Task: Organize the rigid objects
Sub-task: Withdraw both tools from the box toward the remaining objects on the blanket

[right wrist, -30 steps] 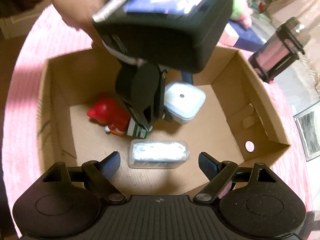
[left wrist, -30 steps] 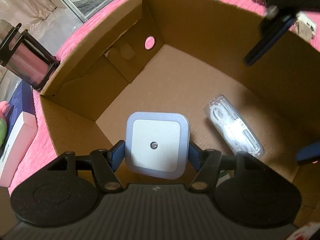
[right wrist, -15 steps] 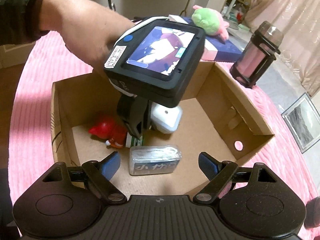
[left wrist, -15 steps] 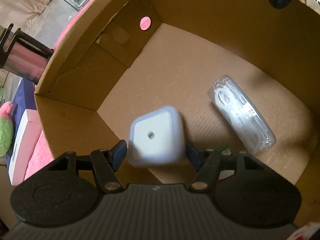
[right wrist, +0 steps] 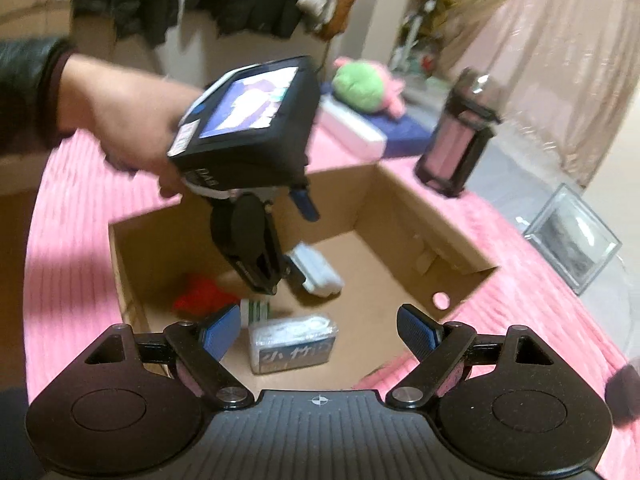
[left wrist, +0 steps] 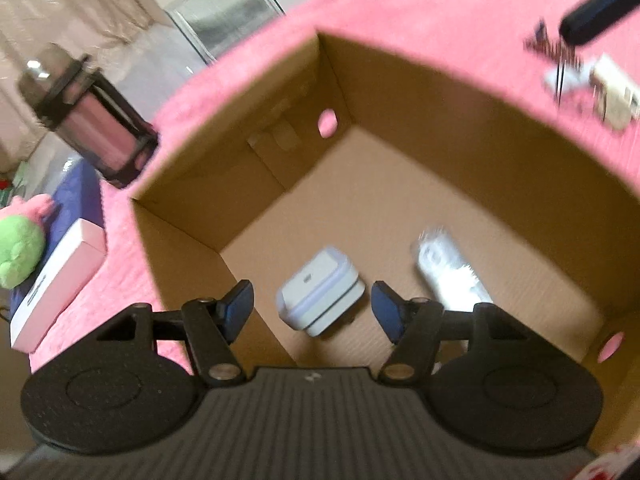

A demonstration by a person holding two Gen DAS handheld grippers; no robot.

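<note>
An open cardboard box [left wrist: 400, 92] stands on a pink cover. A white square night light [left wrist: 320, 296] lies tilted on the box floor, below my left gripper [left wrist: 312, 306], which is open and holds nothing. Next to the light lies a clear plastic pack [left wrist: 452, 272]. In the right wrist view my right gripper [right wrist: 320, 330] hangs open and empty over the box's near edge [right wrist: 384, 376]. That view shows the night light [right wrist: 318, 270], the clear pack [right wrist: 292, 344], a red toy [right wrist: 200, 296] and a small green-and-white box [right wrist: 256, 310] inside. A hand [right wrist: 120, 128] holds the left gripper above them.
A pink bottle in a black frame [left wrist: 92, 136] stands beyond the box's left corner. A green plush [left wrist: 16, 248] and a pale pink flat box [left wrist: 56, 284] lie at the left. Small loose items [left wrist: 608, 92] lie on the cover at the far right. A picture frame [right wrist: 572, 240] leans beside the cover.
The night light left the left gripper's fingers and dropped to the box floor. The left gripper rose clear of the box. The right gripper drew back and up.
</note>
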